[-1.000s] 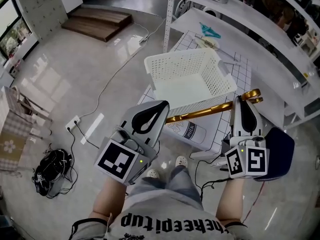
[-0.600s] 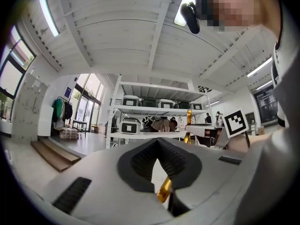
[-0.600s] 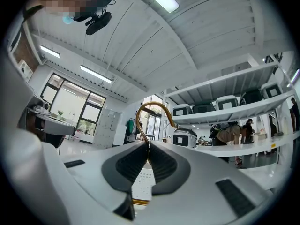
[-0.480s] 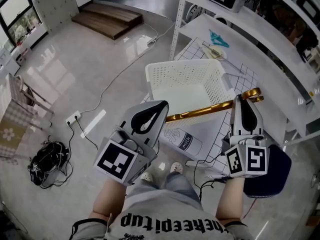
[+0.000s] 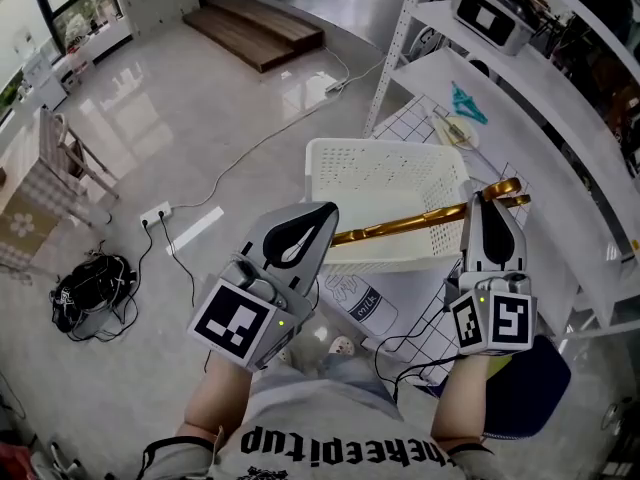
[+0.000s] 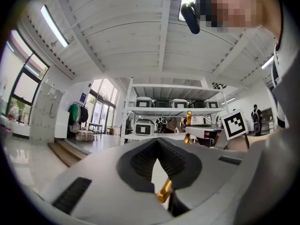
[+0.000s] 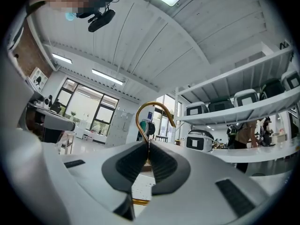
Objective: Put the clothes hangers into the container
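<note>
A gold metal clothes hanger [image 5: 410, 223] hangs level between both grippers, above the near rim of a white perforated basket [image 5: 385, 168]. My left gripper [image 5: 326, 213] is shut on the hanger's left end; the gold tip [image 6: 164, 191] pokes out low between its dark pads [image 6: 140, 161]. My right gripper [image 5: 490, 200] is shut on the hanger's neck, and the gold hook [image 7: 152, 111] curls up above its closed jaws. A teal hanger [image 5: 468, 103] and a pale one [image 5: 455, 130] lie on the shelf behind the basket.
The basket sits on a grid-patterned low surface [image 5: 420, 118] beside a white shelf rack [image 5: 530, 118]. A flat pack printed "milk" [image 5: 360, 298] lies near my feet. Cables [image 5: 240, 158], a black bag [image 5: 90, 293], a wooden step [image 5: 265, 33] and a dark blue seat [image 5: 535, 388] surround me.
Both grippers carried the gold hanger forward; the basket now lies nearer, partly under the hanger. The grip on both ends is unchanged.
</note>
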Demonstrator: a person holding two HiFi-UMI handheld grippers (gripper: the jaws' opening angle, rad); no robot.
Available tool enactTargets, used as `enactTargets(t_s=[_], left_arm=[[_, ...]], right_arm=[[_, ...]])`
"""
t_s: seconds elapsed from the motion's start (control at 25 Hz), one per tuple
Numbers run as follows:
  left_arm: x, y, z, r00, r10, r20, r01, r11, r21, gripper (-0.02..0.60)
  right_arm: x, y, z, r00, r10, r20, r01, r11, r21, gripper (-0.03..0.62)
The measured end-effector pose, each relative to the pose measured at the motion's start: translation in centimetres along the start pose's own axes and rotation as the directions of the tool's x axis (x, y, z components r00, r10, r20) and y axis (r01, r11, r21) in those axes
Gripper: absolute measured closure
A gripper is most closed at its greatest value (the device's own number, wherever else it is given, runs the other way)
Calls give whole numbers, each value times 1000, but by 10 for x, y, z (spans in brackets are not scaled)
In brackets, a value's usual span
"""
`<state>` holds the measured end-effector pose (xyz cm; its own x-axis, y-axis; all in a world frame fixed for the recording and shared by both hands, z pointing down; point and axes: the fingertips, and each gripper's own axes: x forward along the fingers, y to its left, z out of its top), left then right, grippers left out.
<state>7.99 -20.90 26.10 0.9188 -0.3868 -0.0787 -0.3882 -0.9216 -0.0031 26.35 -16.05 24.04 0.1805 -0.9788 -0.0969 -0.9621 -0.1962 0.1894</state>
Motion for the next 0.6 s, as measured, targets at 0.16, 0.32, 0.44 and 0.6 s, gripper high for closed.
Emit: enactTargets(t_s=[0.16, 0.32, 0.44, 0.6], left_arm=[[5, 3, -6, 998, 51, -34, -52, 999, -14, 568], [7, 5, -9, 994, 106, -36, -106, 994, -10, 568], [7, 9, -10, 989, 150, -20, -150, 989, 7, 568], [5, 12, -10, 979, 201, -15, -201, 979, 22, 568]], right_arm=[[18, 1, -7, 998, 60, 2, -60, 998, -9, 551], [31, 3, -15, 993, 121, 4, -121, 992, -22, 551], [42, 7, -20, 986, 168, 5, -168, 985, -28, 551], [53, 15, -25, 974, 227, 5, -226, 973, -40, 551]])
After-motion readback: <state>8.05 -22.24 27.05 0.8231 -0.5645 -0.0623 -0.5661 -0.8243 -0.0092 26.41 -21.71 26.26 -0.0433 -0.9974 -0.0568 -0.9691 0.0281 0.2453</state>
